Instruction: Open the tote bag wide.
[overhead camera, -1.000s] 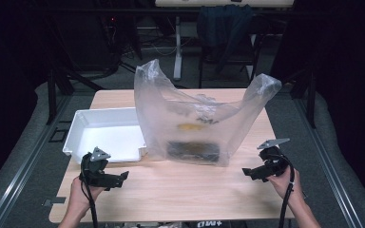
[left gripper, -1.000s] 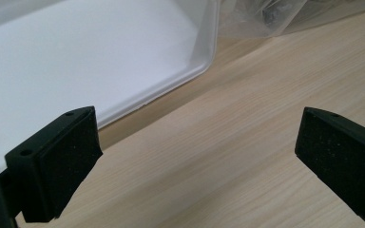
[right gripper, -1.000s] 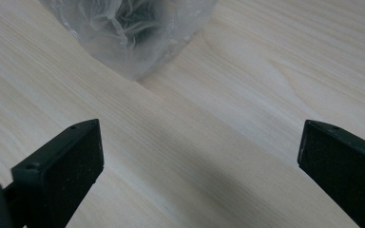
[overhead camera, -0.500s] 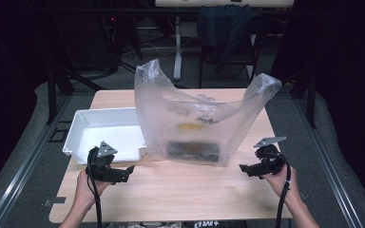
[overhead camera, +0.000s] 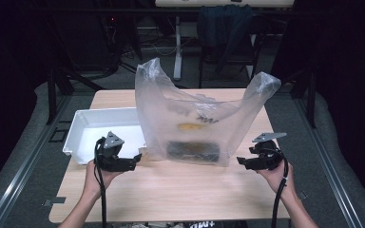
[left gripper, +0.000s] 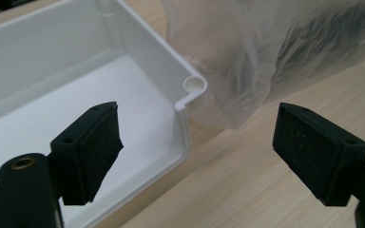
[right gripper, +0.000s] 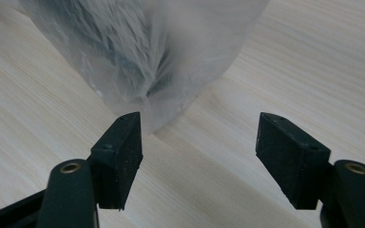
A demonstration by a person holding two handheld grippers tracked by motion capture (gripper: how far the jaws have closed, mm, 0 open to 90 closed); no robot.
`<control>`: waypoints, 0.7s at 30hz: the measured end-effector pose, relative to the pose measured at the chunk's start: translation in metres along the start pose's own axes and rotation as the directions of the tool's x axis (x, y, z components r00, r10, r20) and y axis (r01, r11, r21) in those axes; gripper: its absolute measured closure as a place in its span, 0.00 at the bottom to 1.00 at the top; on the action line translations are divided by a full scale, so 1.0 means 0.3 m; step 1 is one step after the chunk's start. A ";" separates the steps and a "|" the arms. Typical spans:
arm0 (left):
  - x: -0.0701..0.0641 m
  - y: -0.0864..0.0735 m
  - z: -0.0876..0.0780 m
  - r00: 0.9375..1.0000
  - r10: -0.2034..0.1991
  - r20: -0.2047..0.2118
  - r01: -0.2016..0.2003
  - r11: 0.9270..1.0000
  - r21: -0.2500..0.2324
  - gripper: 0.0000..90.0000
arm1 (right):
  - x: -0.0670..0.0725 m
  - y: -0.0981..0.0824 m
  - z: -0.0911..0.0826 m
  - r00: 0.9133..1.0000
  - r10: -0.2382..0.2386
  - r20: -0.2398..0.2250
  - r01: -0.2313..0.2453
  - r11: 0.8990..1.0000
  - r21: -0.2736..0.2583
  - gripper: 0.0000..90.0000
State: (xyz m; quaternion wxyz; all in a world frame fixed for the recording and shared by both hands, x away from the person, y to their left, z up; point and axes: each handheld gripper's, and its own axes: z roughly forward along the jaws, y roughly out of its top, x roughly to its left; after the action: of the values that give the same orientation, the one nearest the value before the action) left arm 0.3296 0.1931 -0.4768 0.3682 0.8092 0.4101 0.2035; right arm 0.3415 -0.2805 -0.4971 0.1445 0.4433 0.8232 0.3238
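A translucent plastic bag (overhead camera: 199, 118) stands upright on the wooden table (overhead camera: 180, 190), with a dark flat object (overhead camera: 192, 151) and a yellow item (overhead camera: 190, 127) inside. My left gripper (overhead camera: 137, 158) hovers at the bag's lower left corner, over the near right corner of a white tray (overhead camera: 92, 124). Its jaws have just been closing; they stand open with nothing pressed between them (left gripper: 199, 128). My right gripper (overhead camera: 240, 160) points at the bag's lower right corner (right gripper: 157, 114). Its jaws have been closing too and stand open (right gripper: 198, 130), the bag just ahead of the pads.
The white tray (left gripper: 43, 76) holds nothing and fills the table's left side. Bare wood lies in front of the bag, between the two hands. Dark chairs and desk legs stand beyond the table's far edge.
The left hand has moved right and away from the person, toward the bag and tray corner. Both grippers' jaws stand narrower than before. The right hand has hardly shifted.
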 end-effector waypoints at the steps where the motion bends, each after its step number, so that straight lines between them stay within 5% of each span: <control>1: -0.006 0.010 0.001 1.000 0.006 0.006 -0.006 1.000 -0.007 0.21 | 0.003 0.006 0.000 1.000 -0.007 -0.002 0.007 1.000 -0.010 0.37; 13: -0.043 0.096 0.023 0.999 0.040 0.026 -0.037 0.995 -0.093 0.37 | 0.047 0.096 -0.006 1.000 -0.019 -0.011 0.018 0.995 -0.096 0.43; 14: -0.045 0.108 0.042 0.999 0.046 0.025 -0.044 0.994 -0.103 0.50 | 0.053 0.111 -0.005 1.000 -0.017 -0.021 0.014 0.995 -0.102 0.56; 16: -0.047 0.112 0.052 0.998 0.048 0.031 -0.044 0.993 -0.107 0.50 | 0.056 0.118 -0.003 1.000 -0.020 -0.016 0.018 0.994 -0.107 0.61; 17: -0.054 0.120 0.074 0.998 0.059 0.038 -0.055 0.993 -0.108 0.63 | 0.056 0.127 -0.001 1.000 -0.020 -0.011 0.019 0.994 -0.108 0.75; 21: -0.061 0.125 0.116 0.996 0.065 0.057 -0.060 0.994 -0.087 0.80 | 0.043 0.131 -0.006 1.000 0.003 -0.013 -0.005 0.992 -0.129 0.93</control>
State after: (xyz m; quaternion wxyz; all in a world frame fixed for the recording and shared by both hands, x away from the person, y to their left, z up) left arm 0.3603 0.1487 -0.4710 0.4078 0.8110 0.3644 0.2080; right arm 0.3583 -0.2550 -0.4691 0.1670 0.4326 0.8007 0.3793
